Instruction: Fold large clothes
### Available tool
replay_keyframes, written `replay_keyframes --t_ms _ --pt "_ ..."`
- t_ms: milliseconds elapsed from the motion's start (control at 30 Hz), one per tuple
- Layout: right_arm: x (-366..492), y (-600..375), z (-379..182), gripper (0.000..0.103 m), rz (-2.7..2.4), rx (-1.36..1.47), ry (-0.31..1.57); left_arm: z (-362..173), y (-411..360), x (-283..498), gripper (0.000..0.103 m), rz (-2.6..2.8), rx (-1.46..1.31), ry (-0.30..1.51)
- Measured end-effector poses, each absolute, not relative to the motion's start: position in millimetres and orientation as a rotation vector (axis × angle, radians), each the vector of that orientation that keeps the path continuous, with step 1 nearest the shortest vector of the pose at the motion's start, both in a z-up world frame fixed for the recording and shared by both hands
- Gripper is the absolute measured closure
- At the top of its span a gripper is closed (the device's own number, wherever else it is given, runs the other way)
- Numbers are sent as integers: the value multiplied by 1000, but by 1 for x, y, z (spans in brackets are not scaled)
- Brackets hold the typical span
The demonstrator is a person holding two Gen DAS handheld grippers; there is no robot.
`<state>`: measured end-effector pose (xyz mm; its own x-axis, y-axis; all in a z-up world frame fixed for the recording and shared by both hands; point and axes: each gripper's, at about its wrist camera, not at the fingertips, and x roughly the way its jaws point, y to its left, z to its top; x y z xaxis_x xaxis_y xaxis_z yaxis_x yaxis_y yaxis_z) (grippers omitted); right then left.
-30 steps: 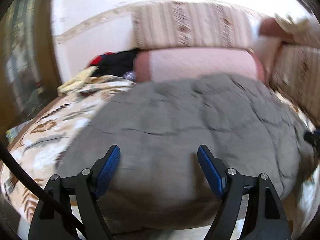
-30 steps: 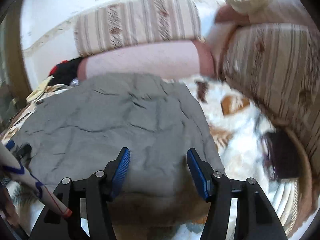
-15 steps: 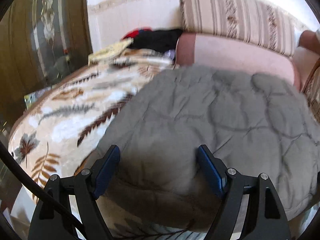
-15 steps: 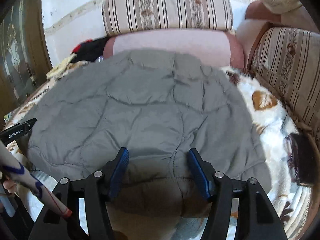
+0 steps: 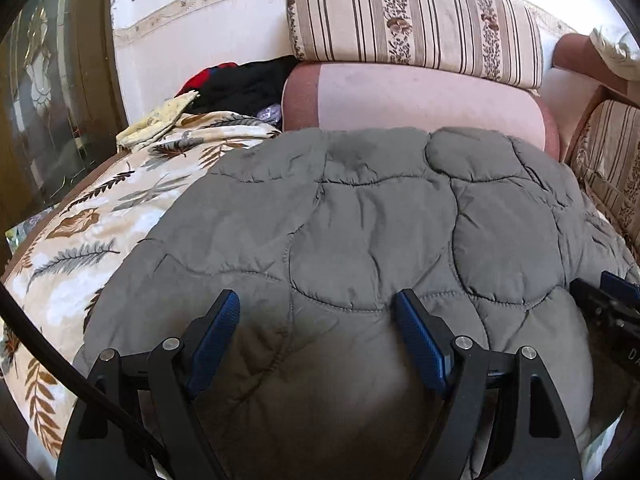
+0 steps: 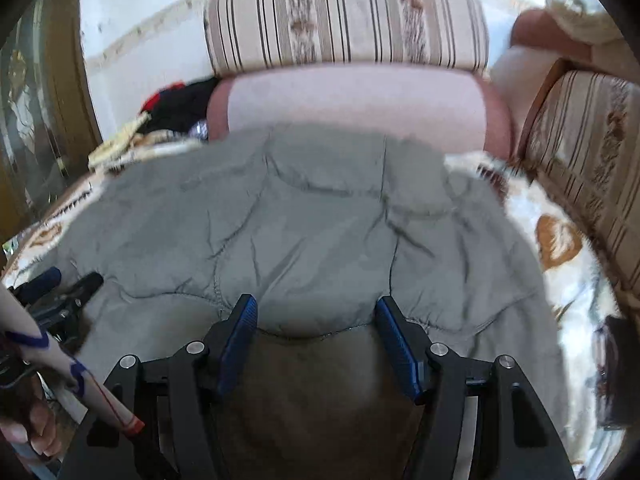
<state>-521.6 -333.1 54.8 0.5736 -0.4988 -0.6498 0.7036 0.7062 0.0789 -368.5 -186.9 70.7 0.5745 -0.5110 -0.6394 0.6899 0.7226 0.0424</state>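
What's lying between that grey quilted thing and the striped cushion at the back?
A pink bolster lies between the grey quilted garment and the striped cushion, clearest in the left wrist view.

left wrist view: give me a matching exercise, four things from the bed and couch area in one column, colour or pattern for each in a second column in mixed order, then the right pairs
Things:
1. quilted jacket
2. bedspread
3. upper back cushion
4. bolster cushion

Colour or pattern:
A. plain pink
B. grey
C. cream with brown and grey leaves
D. beige with brown stripes and small flowers

Pairs: 1-B, 2-C, 3-D, 4-A
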Motion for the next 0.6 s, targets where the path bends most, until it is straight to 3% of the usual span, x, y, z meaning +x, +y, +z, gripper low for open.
replay_keyframes --t_ms 167,600 --pt "-529 -336 53 34 -699 360 623 72 -185 -373 24 -718 294 616" --pt "-644 -315 69 34 -845 495 552 82 -115 -377 24 -645 236 652"
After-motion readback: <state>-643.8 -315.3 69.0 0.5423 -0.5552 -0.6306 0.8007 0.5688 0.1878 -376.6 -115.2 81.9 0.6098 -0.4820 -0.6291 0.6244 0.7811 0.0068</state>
